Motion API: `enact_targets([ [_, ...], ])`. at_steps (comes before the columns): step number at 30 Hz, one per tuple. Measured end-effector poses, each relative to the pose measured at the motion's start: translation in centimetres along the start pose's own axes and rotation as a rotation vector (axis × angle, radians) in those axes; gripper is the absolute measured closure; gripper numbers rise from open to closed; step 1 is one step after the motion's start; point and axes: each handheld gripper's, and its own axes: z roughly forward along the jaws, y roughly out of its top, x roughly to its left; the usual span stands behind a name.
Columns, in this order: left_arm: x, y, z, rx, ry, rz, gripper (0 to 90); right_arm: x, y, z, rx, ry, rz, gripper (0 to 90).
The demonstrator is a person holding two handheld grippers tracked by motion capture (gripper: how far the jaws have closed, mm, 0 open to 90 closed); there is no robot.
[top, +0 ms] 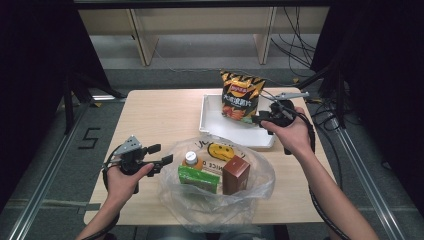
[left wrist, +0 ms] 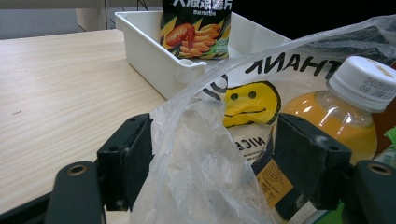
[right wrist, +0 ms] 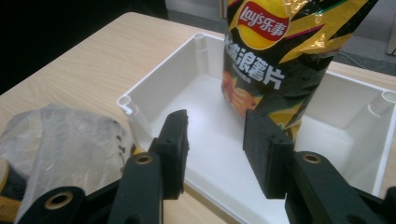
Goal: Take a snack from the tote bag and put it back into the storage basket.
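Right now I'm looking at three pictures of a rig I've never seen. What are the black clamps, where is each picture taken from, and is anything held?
A person sits at a table holding a hand-held clamp tool in each hand. The overhead picture looks down from above; the other two come from small cameras riding on each tool.

The left tool stands open, with the thin rim of a clear plastic bag between its pads, not pinched. The bag holds a juice bottle, a green carton and a brown carton.

The right tool is open and empty, just in front of a chip bag standing in a white tray.
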Motion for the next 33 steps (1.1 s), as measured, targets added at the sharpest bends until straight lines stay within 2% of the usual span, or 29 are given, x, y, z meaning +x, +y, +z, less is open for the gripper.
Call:
enact_targets([
  [1, -0.1, 0.0, 0.0, -0.002, 0.006, -0.009, 27.8, 0.2, -0.1, -0.1, 0.001, 0.002, 0.011, 60.2],
  [2, -0.1, 0.0, 0.0, -0.003, 0.001, -0.008, 27.8, 0.1, -0.1, -0.2, 0.000, -0.008, -0.030, 60.0],
  [3, -0.1, 0.0, 0.0, 0.000, 0.003, -0.003, 27.8, 0.4, -0.2, -0.4, 0.011, 0.001, -0.009, 59.8],
  [5, -0.1, 0.0, -0.1, 0.004, 0.004, 0.009, 27.8, 0.6, -0.3, -0.4, 0.005, 0.015, -0.005, 59.5],
  [6, -0.2, 0.0, 0.0, 0.003, 0.007, -0.006, 27.7, 0.6, -0.4, -0.5, 0.010, 0.010, -0.014, 59.3],
  [8, -0.2, 0.0, 0.0, 0.003, 0.008, -0.006, 27.8, 0.7, -0.5, -0.7, 0.012, 0.013, -0.016, 59.0],
  [9, -0.2, 0.0, 0.0, 0.003, 0.008, -0.006, 27.8, 0.6, -0.5, -0.8, 0.011, 0.016, -0.040, 58.9],
  [10, -0.2, 0.0, 0.0, 0.003, 0.007, -0.006, 27.8, 0.9, -0.6, -0.8, -0.006, 0.010, -0.019, 58.9],
  [13, -0.1, 0.0, 0.0, 0.003, 0.008, -0.006, 27.8, 1.1, -0.6, -1.3, 0.013, 0.024, -0.040, 58.8],
  [15, -0.1, 0.0, -0.1, 0.004, 0.007, 0.004, 27.8, 1.5, -0.6, -1.4, 0.006, 0.038, -0.053, 58.8],
  [17, -0.1, 0.1, -0.1, 0.006, 0.002, 0.012, 27.8, 2.1, -0.6, -1.7, 0.004, 0.045, -0.044, 59.0],
  [18, -0.2, 0.1, -0.1, 0.008, 0.005, 0.009, 27.8, 2.2, -0.6, -1.8, 0.009, 0.047, -0.064, 59.9],
  [20, -0.2, 0.0, 0.0, 0.006, 0.000, 0.009, 27.8, 2.8, -0.5, -2.1, 0.011, 0.061, -0.062, 60.7],
  [21, -0.2, 0.1, 0.0, 0.004, 0.000, 0.009, 27.8, 2.8, -0.5, -2.1, -0.001, 0.049, -0.106, 60.9],
  [22, -0.2, 0.1, 0.0, 0.005, 0.000, 0.009, 27.8, 3.2, -0.4, -2.3, 0.019, 0.069, -0.084, 61.3],
  [24, -0.2, 0.1, 0.0, 0.004, 0.000, 0.007, 27.8, 3.5, -0.2, -2.5, 0.025, 0.077, -0.105, 62.6],
  [26, -0.2, 0.1, 0.0, 0.003, 0.000, 0.006, 27.8, 3.9, 0.0, -2.7, 0.013, 0.076, -0.092, 63.0],
  [27, -0.2, 0.1, 0.1, 0.002, 0.000, -0.004, 27.8, 4.1, 0.1, -2.8, 0.019, 0.080, -0.088, 63.8],
  [28, -0.3, 0.0, 0.1, 0.000, 0.000, -0.008, 27.8, 4.0, 0.2, -2.9, 0.031, 0.087, -0.117, 64.1],
  [30, -0.2, 0.1, 0.1, 0.003, -0.002, 0.007, 27.7, 4.5, 0.5, -3.1, 0.045, 0.101, -0.110, 64.4],
  [33, -0.2, 0.0, 0.2, 0.001, -0.005, 0.002, 27.8, 5.0, 0.7, -3.1, 0.067, 0.119, -0.110, 65.0],
])
